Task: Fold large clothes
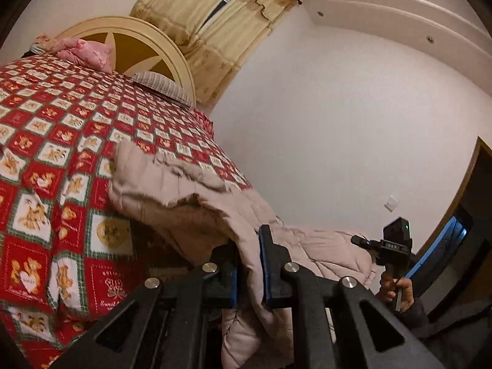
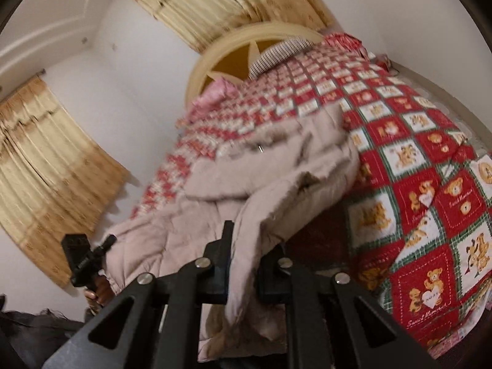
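A large beige quilted coat (image 1: 172, 181) with a fur-trimmed hood lies on a bed, its near edge lifted off the cover. In the left wrist view my left gripper (image 1: 250, 258) is shut on a fold of that coat, the cloth running between the blue pads and hanging below. In the right wrist view my right gripper (image 2: 246, 255) is shut on another part of the coat (image 2: 276, 166), which drapes down between its fingers. Each view shows the other gripper at its edge: the right gripper (image 1: 359, 241) at the coat's far side, the left gripper (image 2: 109, 241) likewise.
The bed is covered by a red and white teddy-bear quilt (image 1: 52, 141), with a pink pillow (image 1: 89, 50), a striped pillow (image 1: 163, 87) and a round cream headboard (image 1: 147, 46). Yellow curtains (image 2: 46, 160) hang on the walls. A doorway (image 1: 461, 246) stands at the right.
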{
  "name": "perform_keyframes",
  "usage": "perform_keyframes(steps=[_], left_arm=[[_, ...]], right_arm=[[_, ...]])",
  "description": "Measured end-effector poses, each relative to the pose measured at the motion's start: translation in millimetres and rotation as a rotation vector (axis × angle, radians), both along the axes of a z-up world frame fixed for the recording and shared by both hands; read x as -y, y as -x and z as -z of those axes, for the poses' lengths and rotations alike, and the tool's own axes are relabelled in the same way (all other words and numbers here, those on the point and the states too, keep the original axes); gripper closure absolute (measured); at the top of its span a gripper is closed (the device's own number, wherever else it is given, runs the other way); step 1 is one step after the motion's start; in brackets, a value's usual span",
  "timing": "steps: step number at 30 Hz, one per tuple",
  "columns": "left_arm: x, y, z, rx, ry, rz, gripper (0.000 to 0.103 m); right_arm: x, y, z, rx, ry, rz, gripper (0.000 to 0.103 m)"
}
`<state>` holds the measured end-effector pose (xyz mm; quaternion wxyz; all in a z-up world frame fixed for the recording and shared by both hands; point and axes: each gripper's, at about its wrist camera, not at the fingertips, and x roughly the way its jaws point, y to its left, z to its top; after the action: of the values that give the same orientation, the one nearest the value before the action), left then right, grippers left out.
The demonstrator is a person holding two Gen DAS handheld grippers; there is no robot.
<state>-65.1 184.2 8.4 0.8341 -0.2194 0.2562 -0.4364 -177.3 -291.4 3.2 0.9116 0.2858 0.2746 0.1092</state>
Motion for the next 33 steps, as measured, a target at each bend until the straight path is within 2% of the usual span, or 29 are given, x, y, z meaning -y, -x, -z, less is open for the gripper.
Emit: perform_keyframes(steps=[2,7,12,15,17,20,23,25,28,30,33], left_arm=[[-1.3,-12.6,-7.4,-0.028,0.002,-0.029,0.092],[2.9,-77.7,-23.1,-0.140,0.004,-0.126,0.092],[21.1,-167.6,-34.1,-0.205,-0.013,-0.223,0.092],[37.3,-231.9,-23.1,-0.287,-0.043,-0.305,0.092],[44.9,-265.4,-8.4,-0.339,-0.062,-0.347,0.092],[54.8,-317.3,25.7,-0.445,-0.086,-0.397,0.091],[63.2,-354.4,61.1,-0.527,-0.115,-0.404,0.088],[64.1,-370.3,81.9,-0.588,-0.091,-0.396,0.087],[55.4,-384.1,103.8,-0.674,-0.010,-0.349,0.082],[44.9,-387.7,109.8,-0.719,0.068,-0.306,0.079],[25.5,-383.0,101.6,-0.733,0.149,-0.288,0.077]], right_arm=[[3.2,-1.9,-6.2,0.031,-0.033,0.013,0.088],[22.7,-36.4,-28.9,0.076,-0.056,0.063,0.088],[47.7,-70.0,-63.4,0.103,-0.079,0.129,0.088],[51.2,-102.6,-62.1,0.057,-0.058,0.182,0.088],[51.1,-126.7,-46.9,0.009,-0.055,0.221,0.088],[71.2,-187.9,-12.7,-0.052,-0.031,0.287,0.088],[88.0,-236.0,40.2,-0.129,-0.053,0.347,0.087],[93.9,-251.8,65.1,-0.158,-0.054,0.372,0.085],[99.4,-269.4,95.4,-0.184,-0.103,0.372,0.075],[101.0,-273.5,101.5,-0.185,-0.113,0.357,0.070],[101.4,-271.3,101.2,-0.179,-0.115,0.333,0.064]])
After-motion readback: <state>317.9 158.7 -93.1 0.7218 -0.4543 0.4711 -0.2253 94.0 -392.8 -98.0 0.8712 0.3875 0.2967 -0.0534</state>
